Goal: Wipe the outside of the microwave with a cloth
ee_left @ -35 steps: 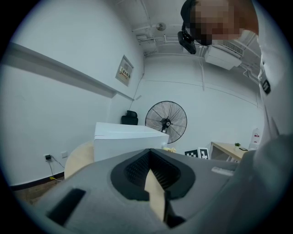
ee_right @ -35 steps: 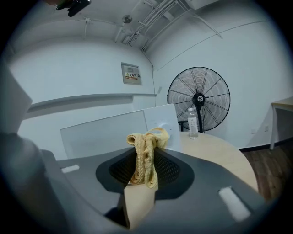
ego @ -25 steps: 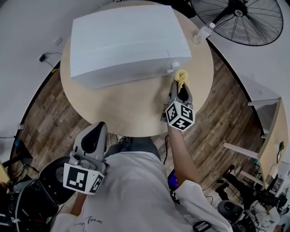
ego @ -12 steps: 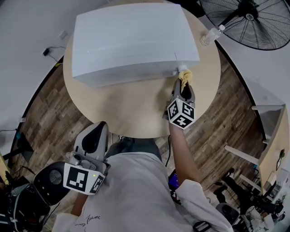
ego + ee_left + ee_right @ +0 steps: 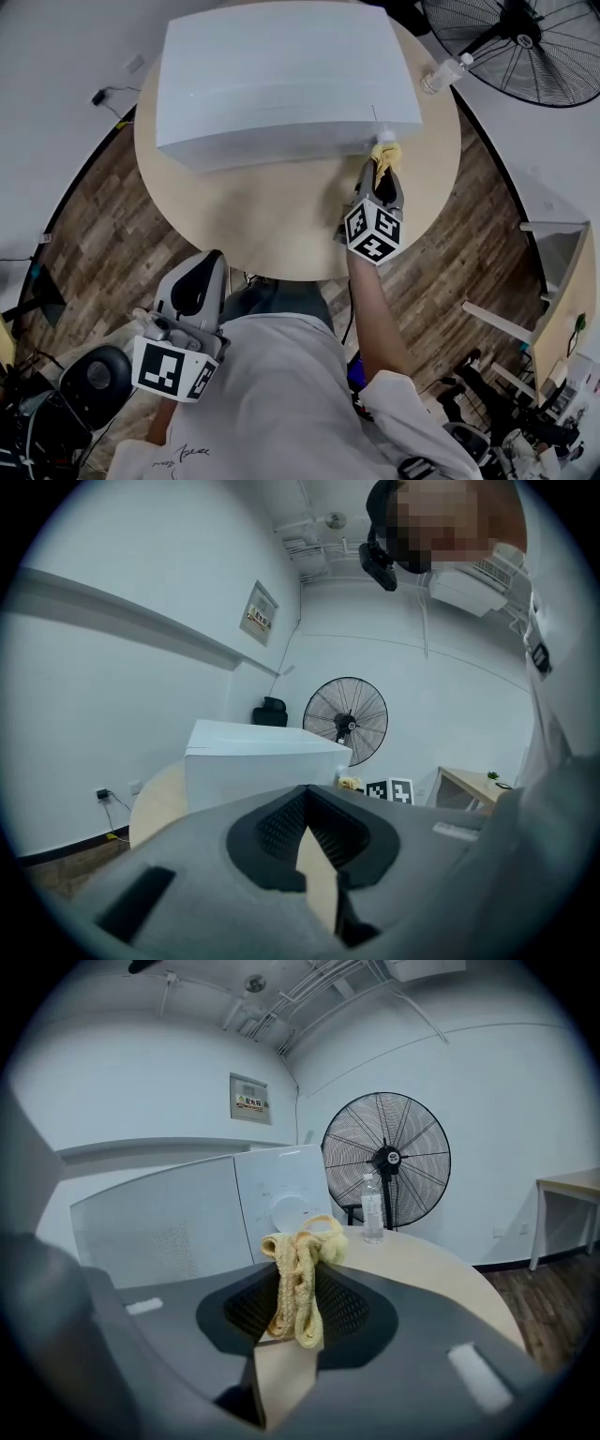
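Right tool (image 5: 377,181) edged closer — cloth (image 5: 384,154) pinched, perhaps touching microwave (image 5: 281,75).

Readable text: none confirmed.
Framed rectangular wall notice (image 5: 249,1099): coloured print, too small to read in either gripper view. White marker cube at right (image 5: 373,234) and white marker cube at left (image 5: 173,368): black square patterns only, no characters. Dark cursive print (image 5: 192,457) on the white shirt (image 5: 272,394): illegible.
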`<state>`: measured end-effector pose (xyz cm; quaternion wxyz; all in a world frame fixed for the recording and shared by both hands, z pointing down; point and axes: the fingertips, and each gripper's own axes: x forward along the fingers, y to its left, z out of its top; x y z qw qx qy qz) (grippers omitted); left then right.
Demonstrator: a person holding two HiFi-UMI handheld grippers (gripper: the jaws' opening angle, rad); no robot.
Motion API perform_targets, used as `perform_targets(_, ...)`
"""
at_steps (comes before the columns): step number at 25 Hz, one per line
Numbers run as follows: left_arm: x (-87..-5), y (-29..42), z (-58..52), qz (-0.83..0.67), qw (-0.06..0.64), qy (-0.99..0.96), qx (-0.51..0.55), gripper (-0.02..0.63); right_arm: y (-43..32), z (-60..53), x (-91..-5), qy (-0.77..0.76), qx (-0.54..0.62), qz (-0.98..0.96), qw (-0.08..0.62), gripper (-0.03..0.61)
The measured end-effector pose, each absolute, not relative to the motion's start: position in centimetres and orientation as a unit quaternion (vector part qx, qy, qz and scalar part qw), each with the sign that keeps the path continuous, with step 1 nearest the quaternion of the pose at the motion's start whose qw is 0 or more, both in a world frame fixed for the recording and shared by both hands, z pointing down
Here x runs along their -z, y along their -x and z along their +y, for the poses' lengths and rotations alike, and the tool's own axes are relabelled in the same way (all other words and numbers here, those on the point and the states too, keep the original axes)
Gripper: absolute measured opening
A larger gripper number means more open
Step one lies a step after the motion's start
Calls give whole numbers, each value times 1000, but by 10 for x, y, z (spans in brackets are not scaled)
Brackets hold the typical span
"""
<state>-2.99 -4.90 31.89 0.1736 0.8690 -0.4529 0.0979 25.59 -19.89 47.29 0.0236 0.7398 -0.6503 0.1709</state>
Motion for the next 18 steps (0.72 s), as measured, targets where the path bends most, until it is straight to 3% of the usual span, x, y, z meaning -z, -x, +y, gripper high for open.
perform_targets(18,-318,67,-33,-482,193,-851,-80,-6,-196,-202,-476,-715,-187,-674,0,121)
